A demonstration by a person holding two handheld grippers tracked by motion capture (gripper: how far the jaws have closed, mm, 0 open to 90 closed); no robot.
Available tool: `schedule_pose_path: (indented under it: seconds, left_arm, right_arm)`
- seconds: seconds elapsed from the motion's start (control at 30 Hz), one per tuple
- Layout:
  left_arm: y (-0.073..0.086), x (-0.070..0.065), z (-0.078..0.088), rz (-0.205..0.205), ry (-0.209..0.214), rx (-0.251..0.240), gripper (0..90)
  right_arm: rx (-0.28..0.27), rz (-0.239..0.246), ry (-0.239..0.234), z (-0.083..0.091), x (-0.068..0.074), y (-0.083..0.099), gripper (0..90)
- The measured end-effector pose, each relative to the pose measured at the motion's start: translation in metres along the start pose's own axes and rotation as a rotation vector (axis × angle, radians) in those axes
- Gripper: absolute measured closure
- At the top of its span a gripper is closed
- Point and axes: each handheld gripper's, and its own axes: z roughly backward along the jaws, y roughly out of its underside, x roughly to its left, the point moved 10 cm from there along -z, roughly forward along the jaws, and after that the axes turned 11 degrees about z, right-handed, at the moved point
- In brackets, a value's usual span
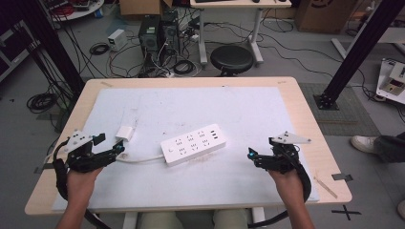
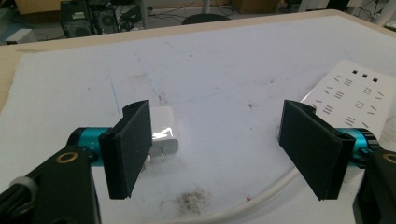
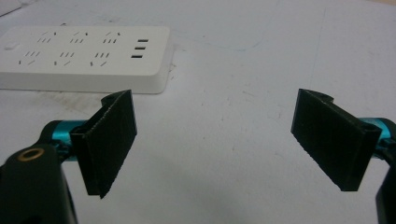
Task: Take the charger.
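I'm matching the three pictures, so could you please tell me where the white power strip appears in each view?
High view: the power strip lies mid-table, slanted, between the two grippers.
Left gripper view: its socket end sits at the right edge, past the right jaw.
Right gripper view: it lies top left, beyond the left jaw.
Shared landmark: the white mat under it.

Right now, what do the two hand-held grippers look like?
Both the left hand-held gripper and the right hand-held gripper are black with teal collars, flat black ribbed pads, a grey three-cornered plate on top and a trailing black cable.
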Motion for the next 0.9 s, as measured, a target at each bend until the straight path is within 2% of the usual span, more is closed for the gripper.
schedule_pose_path:
  seconds: [0.23,0.3,0.43,0.53,0.6,0.7,0.8,0.87,0.9]
  left_arm:
    - [-0.004,0.001,0.0,0.002,0.001,-0.004,26.0]
    - [-0.011,0.001,-0.002,-0.013,0.013,-0.012,26.0]
    - [-0.02,0.002,-0.005,-0.045,0.009,0.019,24.0]
    - [-0.024,0.001,-0.007,-0.05,0.014,0.022,21.5]
    - [-0.03,0.002,-0.013,-0.038,0.034,0.036,20.3]
    - [-0.036,0.004,-0.02,-0.035,0.051,0.031,20.4]
    - [-0.039,0.007,-0.025,-0.044,0.051,0.033,20.4]
    - [-0.041,0.011,-0.031,-0.055,0.053,0.047,20.4]
    - [-0.042,0.017,-0.038,-0.057,0.048,0.067,20.4]
  right_arm:
    - [0.002,0.016,-0.008,-0.001,0.003,-0.003,14.6]
    - [0.004,0.025,-0.015,-0.001,0.003,-0.005,14.6]
    - [0.003,0.028,-0.012,0.0,0.001,-0.008,14.6]
    - [0.003,0.031,-0.013,-0.001,0.001,-0.009,14.6]
    - [0.0,0.036,-0.013,-0.002,0.001,-0.01,14.6]
    - [0.005,0.037,-0.021,-0.003,0.003,-0.011,14.6]
    - [0.009,0.049,-0.023,-0.002,0.004,-0.011,14.6]
    - [0.009,0.048,-0.022,-0.001,0.004,-0.012,14.6]
    - [0.004,0.048,-0.021,-0.001,0.002,-0.013,14.5]
